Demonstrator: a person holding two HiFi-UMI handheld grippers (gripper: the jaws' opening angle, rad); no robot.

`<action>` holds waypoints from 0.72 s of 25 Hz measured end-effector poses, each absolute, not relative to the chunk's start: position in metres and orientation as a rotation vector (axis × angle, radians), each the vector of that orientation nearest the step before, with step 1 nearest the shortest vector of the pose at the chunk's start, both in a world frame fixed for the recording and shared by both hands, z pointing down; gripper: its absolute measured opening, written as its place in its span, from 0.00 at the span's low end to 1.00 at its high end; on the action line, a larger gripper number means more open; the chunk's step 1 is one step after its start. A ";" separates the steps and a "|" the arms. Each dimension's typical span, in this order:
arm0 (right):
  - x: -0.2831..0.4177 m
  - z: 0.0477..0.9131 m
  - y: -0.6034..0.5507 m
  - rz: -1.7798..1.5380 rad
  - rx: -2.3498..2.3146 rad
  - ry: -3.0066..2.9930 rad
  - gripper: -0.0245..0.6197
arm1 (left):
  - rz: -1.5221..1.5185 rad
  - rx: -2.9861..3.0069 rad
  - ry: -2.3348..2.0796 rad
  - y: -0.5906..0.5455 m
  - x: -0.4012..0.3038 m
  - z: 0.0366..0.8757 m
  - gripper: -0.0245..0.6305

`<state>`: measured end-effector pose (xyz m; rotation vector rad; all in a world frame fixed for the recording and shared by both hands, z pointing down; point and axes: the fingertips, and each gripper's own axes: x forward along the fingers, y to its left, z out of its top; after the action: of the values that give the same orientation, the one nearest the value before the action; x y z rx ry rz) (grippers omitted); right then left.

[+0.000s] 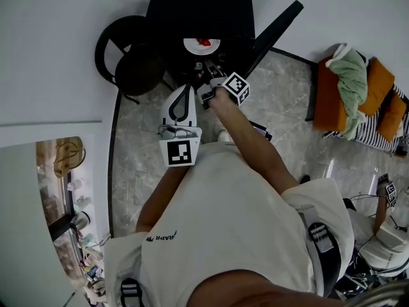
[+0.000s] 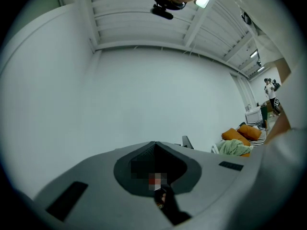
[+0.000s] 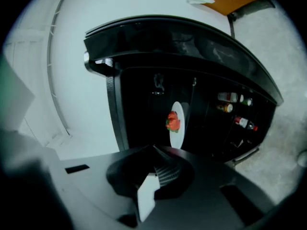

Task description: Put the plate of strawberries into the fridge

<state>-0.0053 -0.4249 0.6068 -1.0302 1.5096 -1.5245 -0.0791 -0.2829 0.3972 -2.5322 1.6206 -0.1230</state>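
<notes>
The white plate (image 1: 192,46) with red strawberries (image 1: 204,42) rests inside the open black fridge (image 1: 198,11). In the right gripper view the plate (image 3: 178,133) and strawberries (image 3: 173,121) lie just beyond the jaws, apart from them. My right gripper (image 1: 207,67) is just in front of the fridge opening, and its jaws (image 3: 154,148) are shut with nothing between them. My left gripper (image 1: 185,89) is held back beside the right arm. In its own view the left gripper (image 2: 154,143) points at a bare white wall, jaws together and empty.
The fridge door (image 1: 276,25) stands open to the right, with bottles (image 3: 235,110) on its shelves. A black round chair (image 1: 128,56) is left of the fridge. An orange sofa with a green cloth (image 1: 353,82) sits at the right. The floor is grey stone.
</notes>
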 end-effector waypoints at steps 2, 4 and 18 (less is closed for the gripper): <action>-0.004 0.592 -0.420 -1.495 -1.035 1.556 0.06 | -0.118 -2.539 1.631 -0.285 -0.081 0.399 0.04; -0.004 0.577 -0.415 -1.450 -1.048 1.636 0.06 | -0.109 -2.541 1.642 -0.286 -0.082 0.399 0.04; -0.021 0.482 -0.378 -0.926 -1.135 2.325 0.06 | -0.073 -2.586 1.655 -0.288 -0.082 0.401 0.04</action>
<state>-0.0206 -0.3778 0.4819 -1.1349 2.3248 -0.9261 -0.0824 -0.2877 0.4015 -2.5863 1.6547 -0.0726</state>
